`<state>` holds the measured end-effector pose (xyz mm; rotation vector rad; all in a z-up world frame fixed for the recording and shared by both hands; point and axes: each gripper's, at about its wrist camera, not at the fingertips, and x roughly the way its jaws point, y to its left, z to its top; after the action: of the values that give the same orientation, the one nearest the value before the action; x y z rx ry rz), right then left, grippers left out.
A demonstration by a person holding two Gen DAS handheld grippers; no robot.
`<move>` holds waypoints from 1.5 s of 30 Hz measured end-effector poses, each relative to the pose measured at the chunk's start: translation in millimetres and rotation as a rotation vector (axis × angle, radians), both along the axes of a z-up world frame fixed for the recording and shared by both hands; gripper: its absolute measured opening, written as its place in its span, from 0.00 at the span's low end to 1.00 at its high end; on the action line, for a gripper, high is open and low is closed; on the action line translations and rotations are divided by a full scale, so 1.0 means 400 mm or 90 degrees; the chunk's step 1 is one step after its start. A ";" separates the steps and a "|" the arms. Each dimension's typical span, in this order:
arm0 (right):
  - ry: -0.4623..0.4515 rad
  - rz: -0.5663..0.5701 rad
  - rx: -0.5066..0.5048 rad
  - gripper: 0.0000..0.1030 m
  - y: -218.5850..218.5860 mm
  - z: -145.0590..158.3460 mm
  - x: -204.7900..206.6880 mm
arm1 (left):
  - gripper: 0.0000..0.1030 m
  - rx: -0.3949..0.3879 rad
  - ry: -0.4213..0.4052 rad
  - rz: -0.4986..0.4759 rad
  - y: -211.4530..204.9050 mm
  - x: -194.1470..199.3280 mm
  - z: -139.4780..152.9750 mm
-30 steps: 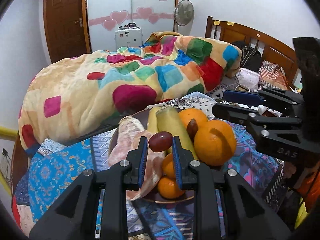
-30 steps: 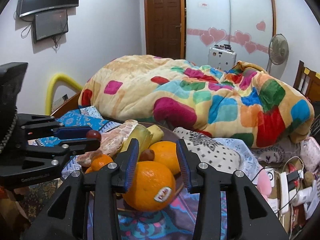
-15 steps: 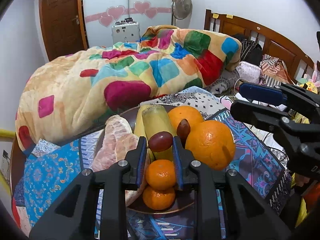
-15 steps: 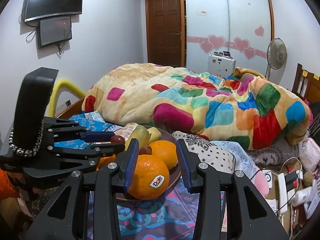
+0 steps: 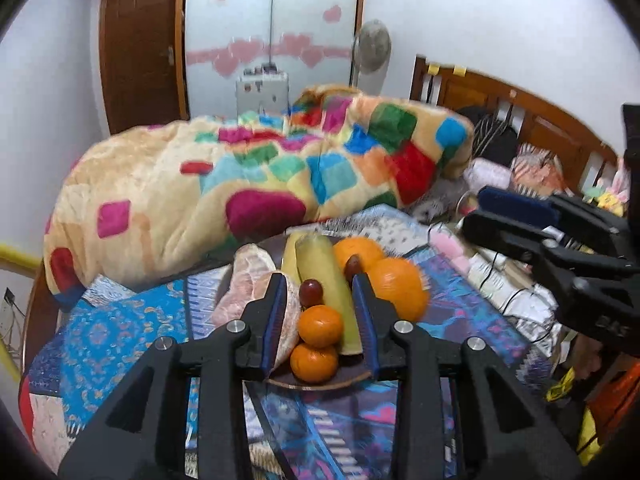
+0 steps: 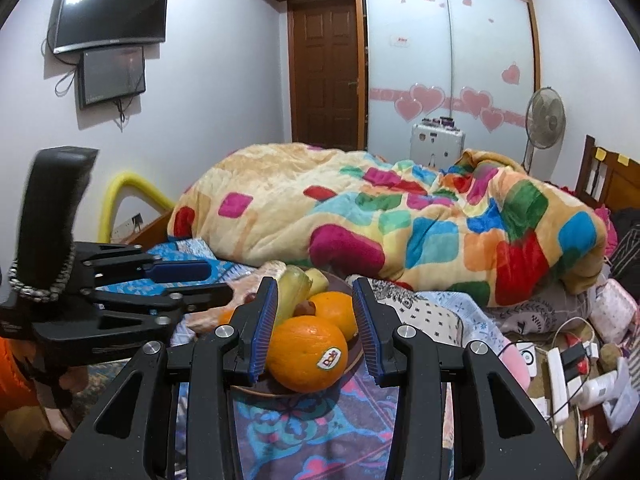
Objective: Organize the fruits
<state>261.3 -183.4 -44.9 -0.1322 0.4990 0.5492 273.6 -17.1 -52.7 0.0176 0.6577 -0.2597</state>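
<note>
Above the fruit plate (image 5: pixel 352 381), my left hand-held gripper (image 5: pixel 319 320) is wide open, holding nothing. My right hand-held gripper (image 6: pixel 315 330) is open too, over the big orange (image 6: pixel 307 354). Long yellow fruit (image 5: pixel 326 280) points away toward the blanket (image 5: pixel 256 184). Small grape (image 5: pixel 311 291) sits on top.

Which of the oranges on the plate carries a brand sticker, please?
The large orange at the plate's near edge, framed by the right gripper; its sticker reads Dole. The other orange behind it shows none.
</note>
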 end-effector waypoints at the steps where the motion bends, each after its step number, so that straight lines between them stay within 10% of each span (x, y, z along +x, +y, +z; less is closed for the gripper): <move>1: -0.004 0.002 0.005 0.35 0.000 0.015 -0.018 | 0.33 -0.007 -0.017 0.002 0.004 -0.034 0.027; 12: -0.095 0.002 0.060 0.35 -0.015 0.163 -0.258 | 0.34 -0.035 -0.188 0.050 0.017 -0.345 0.222; 22: -0.176 -0.030 0.104 0.47 -0.029 0.219 -0.449 | 0.63 -0.030 -0.296 0.093 0.027 -0.568 0.277; 39: -0.233 -0.099 0.113 0.98 -0.039 0.195 -0.524 | 0.94 -0.025 -0.316 0.135 0.042 -0.635 0.242; 45: -0.241 -0.113 0.114 1.00 -0.037 0.187 -0.536 | 0.98 -0.021 -0.318 0.145 0.041 -0.634 0.236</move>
<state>46.7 -198.3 30.0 -0.0190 0.0903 0.3804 20.1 -0.6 41.6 -0.0232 0.1554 -0.0395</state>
